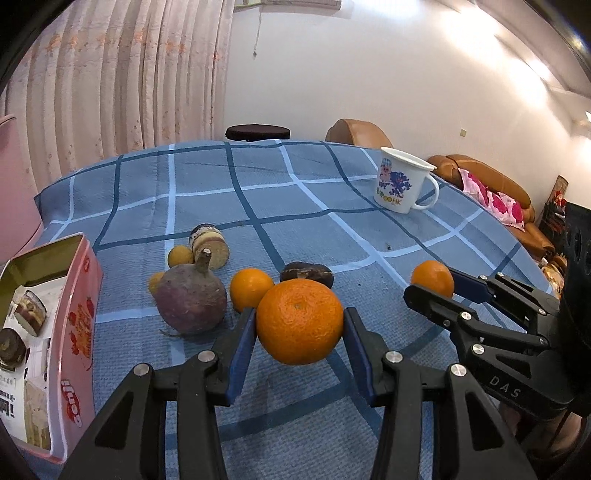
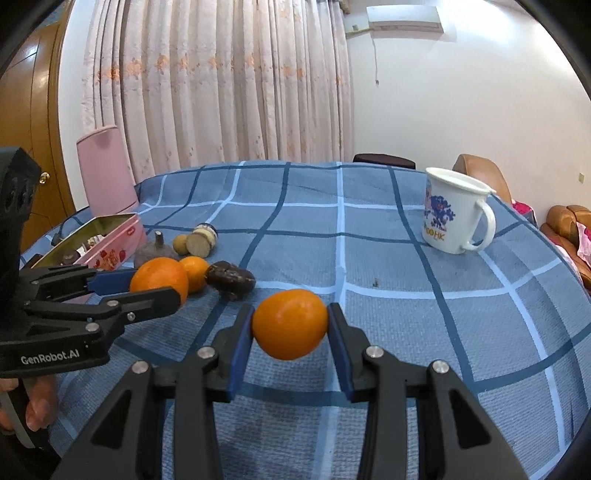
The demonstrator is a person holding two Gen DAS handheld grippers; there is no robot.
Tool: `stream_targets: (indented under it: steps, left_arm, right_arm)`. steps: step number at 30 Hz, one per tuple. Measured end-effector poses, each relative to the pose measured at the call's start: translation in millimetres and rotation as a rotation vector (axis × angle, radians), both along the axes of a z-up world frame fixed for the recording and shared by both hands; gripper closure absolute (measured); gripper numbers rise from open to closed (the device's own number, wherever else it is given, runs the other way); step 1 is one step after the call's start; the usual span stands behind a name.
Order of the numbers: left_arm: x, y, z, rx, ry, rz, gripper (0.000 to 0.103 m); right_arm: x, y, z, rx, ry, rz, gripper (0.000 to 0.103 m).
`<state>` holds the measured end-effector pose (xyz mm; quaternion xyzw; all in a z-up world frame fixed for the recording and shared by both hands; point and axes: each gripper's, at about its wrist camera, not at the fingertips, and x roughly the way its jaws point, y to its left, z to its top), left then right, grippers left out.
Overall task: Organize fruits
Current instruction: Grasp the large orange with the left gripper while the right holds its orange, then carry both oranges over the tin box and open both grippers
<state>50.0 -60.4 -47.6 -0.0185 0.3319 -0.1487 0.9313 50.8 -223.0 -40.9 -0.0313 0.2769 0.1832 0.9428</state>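
Right wrist view: "GenRobot.AI" on left tongs (image 2: 155, 284) gripping orange (image 2: 159, 278)

A blue plaid tablecloth (image 1: 314, 206) covers the table. Pink floral curtains (image 2: 221, 81) hang at twelve o'clock before a white wall (image 2: 461, 92), an air conditioner (image 2: 404, 18) high at one o'clock. At three o'clock, a tan leather sofa (image 1: 480, 170) holds a pink floral cushion (image 1: 495, 199).

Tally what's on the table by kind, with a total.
Oranges: 3, large one in left gripper, small one in right gripper, loose one
Small yellow fruits: 2
Beet-like root: 1
Dark brown lump: 1
Cake-like rolls on cloth: 1
Mug: 1
Pink tin: 1
Total: 10
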Motion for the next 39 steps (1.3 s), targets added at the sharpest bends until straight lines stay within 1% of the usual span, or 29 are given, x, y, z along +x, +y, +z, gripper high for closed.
stream_targets:
  steps: [6,15,25,28,31,39]
  left_arm:
    - [-3.7,-0.1,-2.3,0.003,-0.005,-0.003,0.054]
    - [-10.6,1.8,2.7,0.010,-0.048,0.006,0.054]
    - [-14.3,5.4,5.3,0.012,-0.072,0.020,0.054]
    - [-15.6,7.1,6.5,0.016,-0.079,0.024,0.054]
    - [-16.7,12.3,8.4,0.021,-0.089,0.037,0.054]
    - [-18.8,42.0,18.7,0.014,-0.117,0.114,0.054]
  right_arm:
    - [-3.5,0.3,1.0,0.004,-0.030,0.006,0.061]
    - [-5.6,-0.3,2.1,0.004,-0.047,0.007,0.061]
    - [-6.9,0.2,3.1,0.000,-0.062,0.011,0.061]
    - [-5.2,2.8,3.2,-0.004,-0.052,0.015,0.061]
    - [-3.2,11.5,5.9,0.002,-0.036,0.040,0.061]
    - [3.8,52.2,27.6,0.005,-0.060,0.139,0.061]
